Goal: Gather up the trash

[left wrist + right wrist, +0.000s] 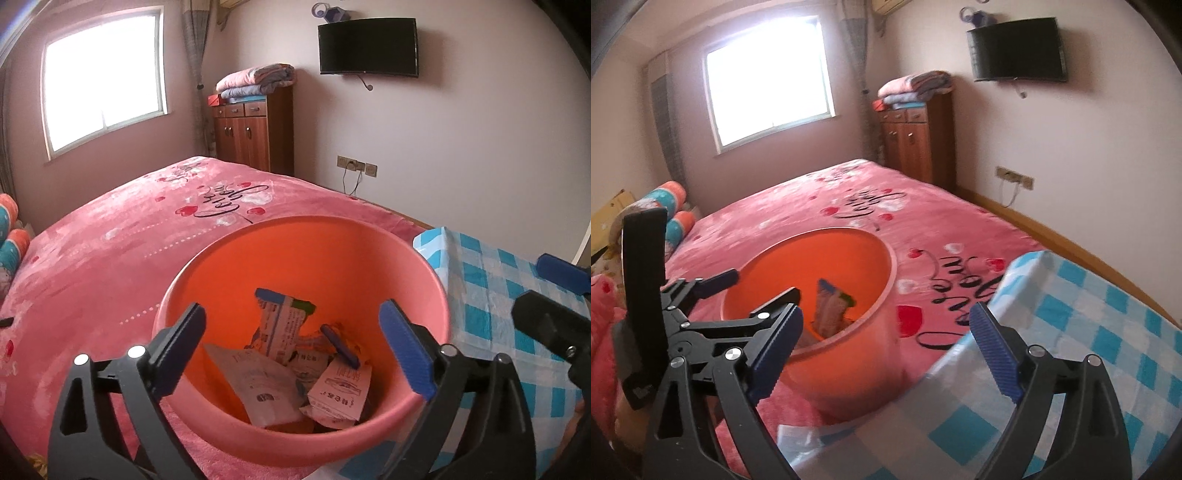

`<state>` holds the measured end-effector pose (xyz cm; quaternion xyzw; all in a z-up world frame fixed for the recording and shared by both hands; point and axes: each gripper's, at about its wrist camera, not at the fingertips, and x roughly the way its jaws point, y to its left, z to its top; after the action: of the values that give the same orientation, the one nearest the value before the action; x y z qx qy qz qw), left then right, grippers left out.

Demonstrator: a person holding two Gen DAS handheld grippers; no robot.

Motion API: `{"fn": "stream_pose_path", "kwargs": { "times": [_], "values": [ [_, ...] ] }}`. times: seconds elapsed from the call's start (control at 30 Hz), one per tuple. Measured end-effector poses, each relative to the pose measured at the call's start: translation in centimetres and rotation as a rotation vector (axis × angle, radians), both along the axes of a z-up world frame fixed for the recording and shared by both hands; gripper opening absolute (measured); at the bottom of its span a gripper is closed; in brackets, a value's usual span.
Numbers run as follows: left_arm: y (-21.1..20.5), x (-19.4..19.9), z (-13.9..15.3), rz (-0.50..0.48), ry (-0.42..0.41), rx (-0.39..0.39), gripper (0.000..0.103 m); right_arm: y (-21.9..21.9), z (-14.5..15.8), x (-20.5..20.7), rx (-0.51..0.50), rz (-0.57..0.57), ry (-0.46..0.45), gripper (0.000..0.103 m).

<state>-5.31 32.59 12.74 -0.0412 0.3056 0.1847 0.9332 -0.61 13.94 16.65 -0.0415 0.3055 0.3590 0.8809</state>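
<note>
Both grippers stand wide open and empty: the left gripper (291,350) hangs over the orange bucket (369,243) on the pink bed (92,266), where crumpled wrappers (280,332) lie at the bottom; the right gripper (886,350) hovers at the checkered bench (1089,332) beside the bucket.

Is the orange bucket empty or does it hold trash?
It holds trash: crumpled paper packets lie at the bottom of the orange bucket.
</note>
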Motion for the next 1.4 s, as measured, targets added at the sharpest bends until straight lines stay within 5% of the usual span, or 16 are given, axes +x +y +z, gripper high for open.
{"fn": "stream_pose_path", "kwargs": {
  "times": [0.67, 1.4],
  "values": [
    [-8.0, -0.8, 2.4, -0.115, -0.050, 0.069, 0.099, -10.3, -0.9, -1.8, -0.017, -0.246, -0.030, 0.094],
    [-20.4, -2.2, 1.9, -0.345, -0.083, 0.036, 0.099, -23.1, -1.5, -7.0, -0.031, -0.522, -0.066, 0.094]
  ]
}}
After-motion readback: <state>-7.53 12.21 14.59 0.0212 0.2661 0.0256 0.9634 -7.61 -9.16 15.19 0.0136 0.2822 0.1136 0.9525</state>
